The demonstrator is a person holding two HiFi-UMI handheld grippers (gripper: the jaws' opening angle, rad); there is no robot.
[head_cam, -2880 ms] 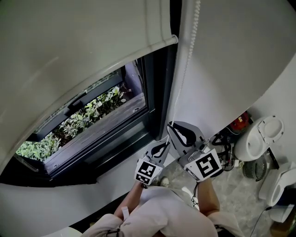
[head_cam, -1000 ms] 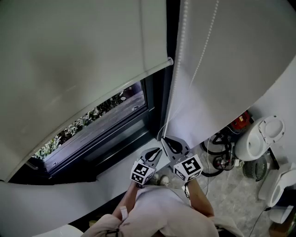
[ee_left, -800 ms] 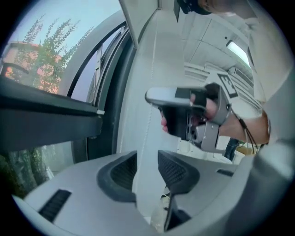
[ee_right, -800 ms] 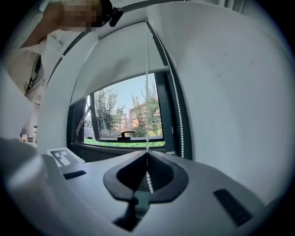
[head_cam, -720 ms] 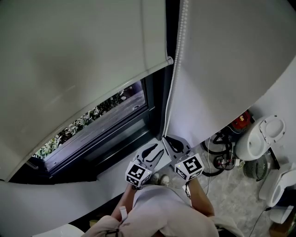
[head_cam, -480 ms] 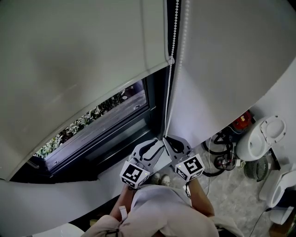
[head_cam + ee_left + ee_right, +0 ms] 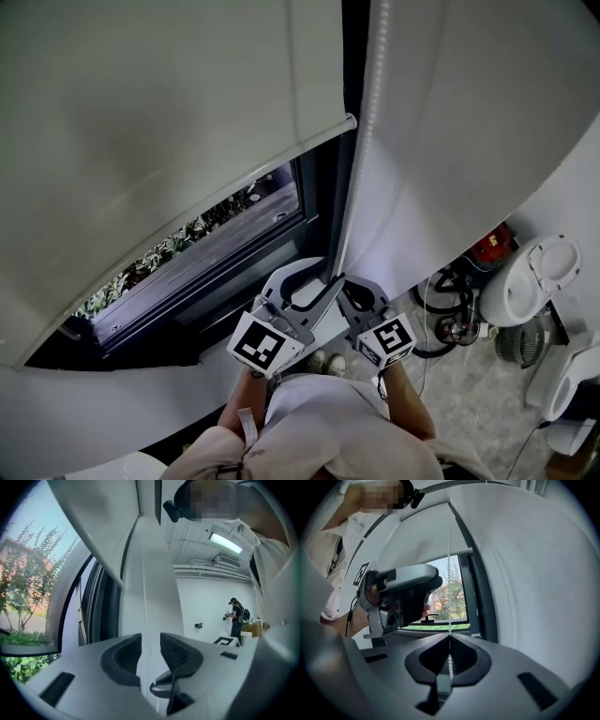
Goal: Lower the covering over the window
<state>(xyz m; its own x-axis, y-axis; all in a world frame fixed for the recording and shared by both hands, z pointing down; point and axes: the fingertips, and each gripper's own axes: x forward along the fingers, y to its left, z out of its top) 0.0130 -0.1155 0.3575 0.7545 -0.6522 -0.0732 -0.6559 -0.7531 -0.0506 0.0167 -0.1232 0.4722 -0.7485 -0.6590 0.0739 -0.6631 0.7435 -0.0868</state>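
Roller blind (image 7: 169, 122) is hanging over most of the window (image 7: 192, 242). Its bottom bar (image 7: 337, 128) is sitting lower across the glass than a few seconds ago, so only a strip of pane is showing above the frame's lower edge. We are judging the lowering to be well along but not finished.

Just right of that strip, the left gripper (image 7: 307, 281) has just been opening. A second ago it was pinched shut low beside its partner, and now it is riding higher with its jaws standing wide. In the left gripper view the bead chain (image 7: 146, 616) is running between the pads (image 7: 176, 651) with neither one pressing on it. We are taking this as a reach for a fresh hold higher up, hand over hand.

Along the frame's right edge the chain is dropping into the right gripper (image 7: 449, 641), which is keeping still and staying clamped on the beads.

The head view's upper edge is cutting off the top of the blind and its roller, so we are not able to tell which run of the chain is being worked. The chain's lower end is hiding behind the grippers.
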